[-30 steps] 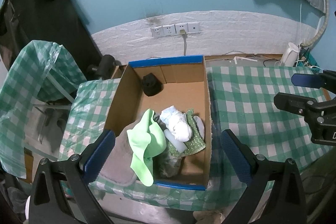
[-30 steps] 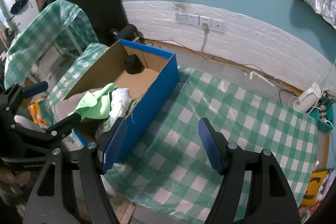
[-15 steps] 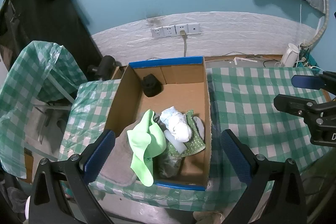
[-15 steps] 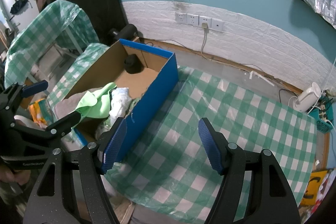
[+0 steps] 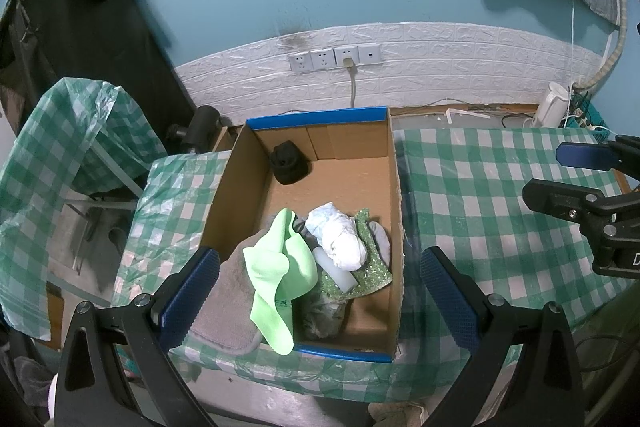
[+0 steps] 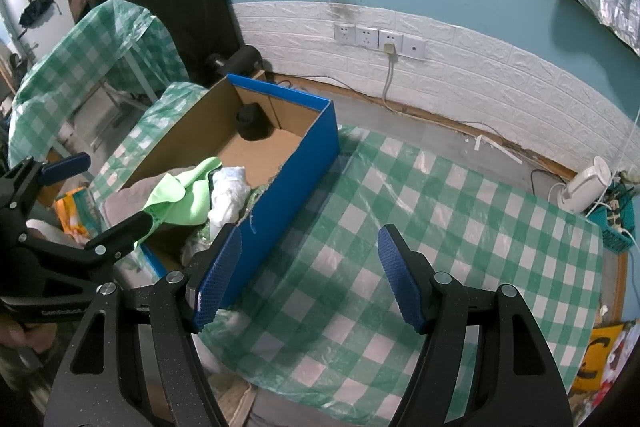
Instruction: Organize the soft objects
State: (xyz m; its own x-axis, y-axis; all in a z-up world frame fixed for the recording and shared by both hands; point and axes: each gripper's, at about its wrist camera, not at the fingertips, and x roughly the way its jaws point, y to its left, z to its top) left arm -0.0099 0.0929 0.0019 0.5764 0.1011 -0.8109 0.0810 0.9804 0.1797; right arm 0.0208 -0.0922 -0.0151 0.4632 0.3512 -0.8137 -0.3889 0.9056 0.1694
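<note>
A blue-edged cardboard box [image 5: 394,167] [image 6: 304,159] stands on the green checked table. In it lie a light green cloth [image 5: 280,267] [image 6: 188,191], a white bundle [image 5: 338,239] [image 6: 228,193], a green sequined cloth [image 5: 370,269], a grey towel [image 5: 230,303] draped over the near left wall, and a black rolled item [image 5: 288,163] [image 6: 250,121] at the far end. My left gripper [image 5: 318,297] is open and empty above the box's near end. My right gripper [image 6: 308,275] is open and empty above the tablecloth, right of the box.
The checked tablecloth [image 5: 488,203] [image 6: 420,219] stretches right of the box. A second covered table [image 5: 60,147] stands at the left. Wall sockets [image 5: 334,57] with a plugged cable are behind. A white device [image 6: 584,183] sits at the far right edge.
</note>
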